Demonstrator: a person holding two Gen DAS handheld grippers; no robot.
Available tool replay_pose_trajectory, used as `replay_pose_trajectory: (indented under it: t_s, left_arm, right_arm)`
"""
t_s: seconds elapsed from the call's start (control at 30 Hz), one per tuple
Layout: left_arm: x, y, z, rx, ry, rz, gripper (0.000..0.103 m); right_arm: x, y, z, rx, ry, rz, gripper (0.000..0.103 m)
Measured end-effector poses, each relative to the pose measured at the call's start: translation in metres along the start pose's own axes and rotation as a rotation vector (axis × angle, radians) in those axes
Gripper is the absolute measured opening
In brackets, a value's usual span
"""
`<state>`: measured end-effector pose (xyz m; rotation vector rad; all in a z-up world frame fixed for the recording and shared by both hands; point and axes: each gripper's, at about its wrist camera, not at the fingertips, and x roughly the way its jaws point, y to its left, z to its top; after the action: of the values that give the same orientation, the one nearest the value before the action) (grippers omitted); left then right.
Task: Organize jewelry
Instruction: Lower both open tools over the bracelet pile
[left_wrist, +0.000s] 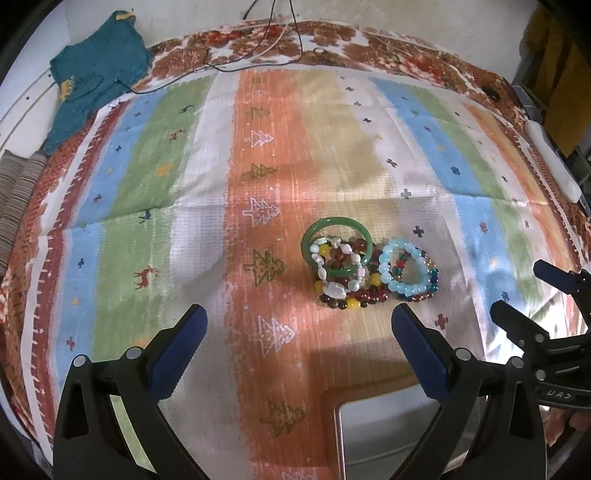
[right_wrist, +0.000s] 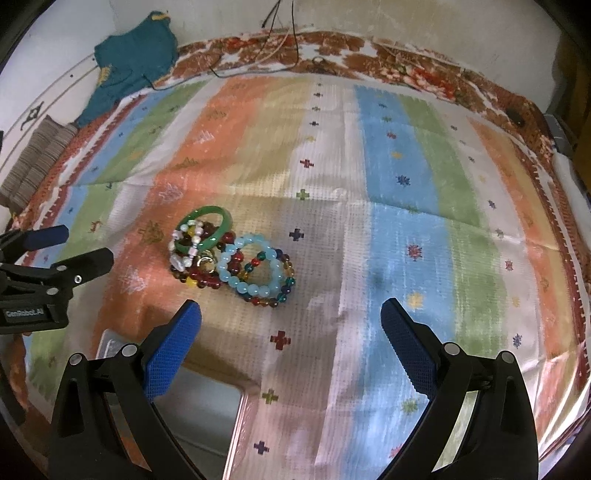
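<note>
Both wrist views look down, sharing the bracelets (left_wrist: 365, 266).

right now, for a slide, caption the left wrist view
Open left tool hovering over a striped woven cloth, facing a pile of beaded bracelets topped by a glossy green bangle.

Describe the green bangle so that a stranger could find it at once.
On the striped cloth, find the small heap of bracelets near the middle. The green bangle lies at its far left side. Unlike the beaded ones, including the pale blue bracelet, it is one smooth solid ring.
</note>
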<state>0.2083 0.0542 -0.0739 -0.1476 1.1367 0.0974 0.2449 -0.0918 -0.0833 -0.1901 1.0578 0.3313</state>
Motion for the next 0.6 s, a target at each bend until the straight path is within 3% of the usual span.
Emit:
replay_pose_trajectory:
  t_s: [0.6]
  left_arm:
    - [0.051,0.001,0.023,0.014,0.094,0.024,0.085]
  right_arm:
    - [0.057,0.002,0.023,-0.029,0.081,-0.024,0.099]
